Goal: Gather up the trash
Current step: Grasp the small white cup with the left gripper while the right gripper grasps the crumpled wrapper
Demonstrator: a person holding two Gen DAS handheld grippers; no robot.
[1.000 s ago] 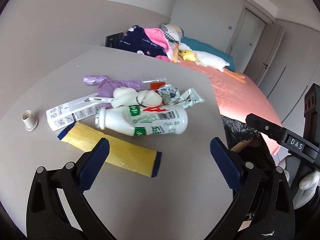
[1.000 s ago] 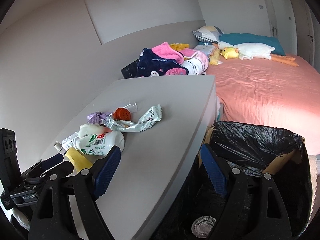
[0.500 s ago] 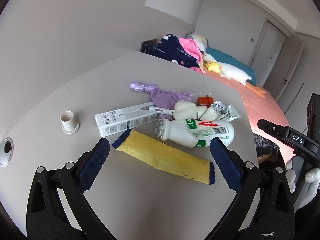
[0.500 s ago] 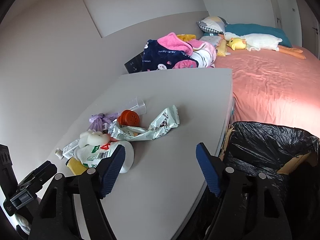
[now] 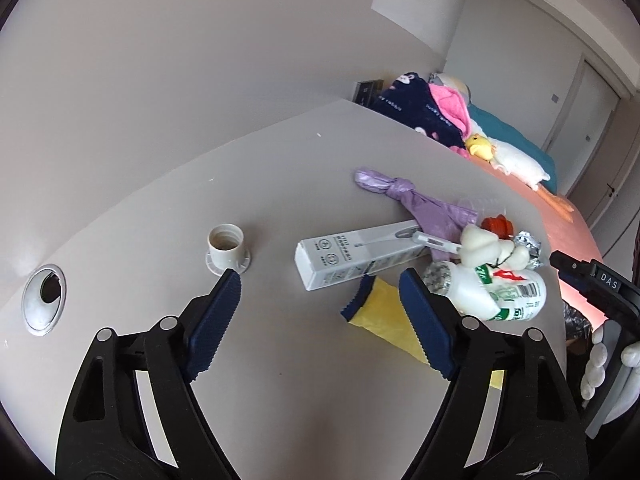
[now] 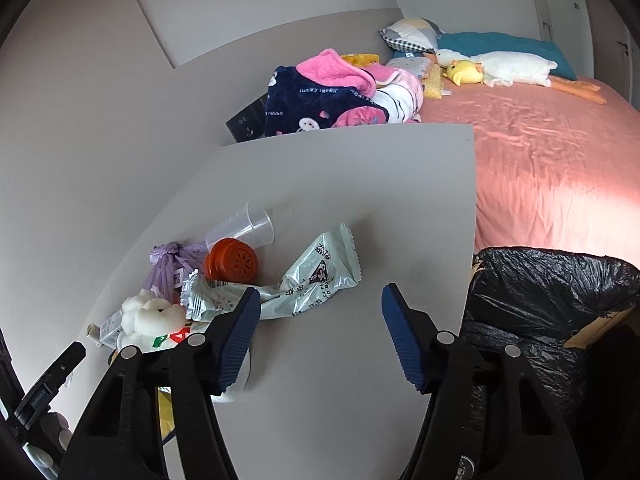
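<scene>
Both grippers have swung across the desk [image 5: 160, 208]. Left gripper [image 5: 320, 320] and right gripper [image 6: 316, 332], jaws closing, grasp nothing. Trash, bottle [image 5: 496, 296] and wrapper [image 6: 316, 276], lies near the desk's bin-side edge; bin [image 6: 540, 292] beside it.

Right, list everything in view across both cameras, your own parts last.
grey table: one, beside bed
white plastic milk bottle: one, lying in pile
yellow flat packet: one, under left tongs
grey-white long carton: one, mid-table
knotted purple plastic bag: one
white bottle cap: one, apart, left
orange round lid: one
clear plastic cup: one, lying
pale green foil wrappers: two
black-lined bin: one, right of table
pink bed: one
left tongs: closing, empty
right tongs: closing, empty
</scene>
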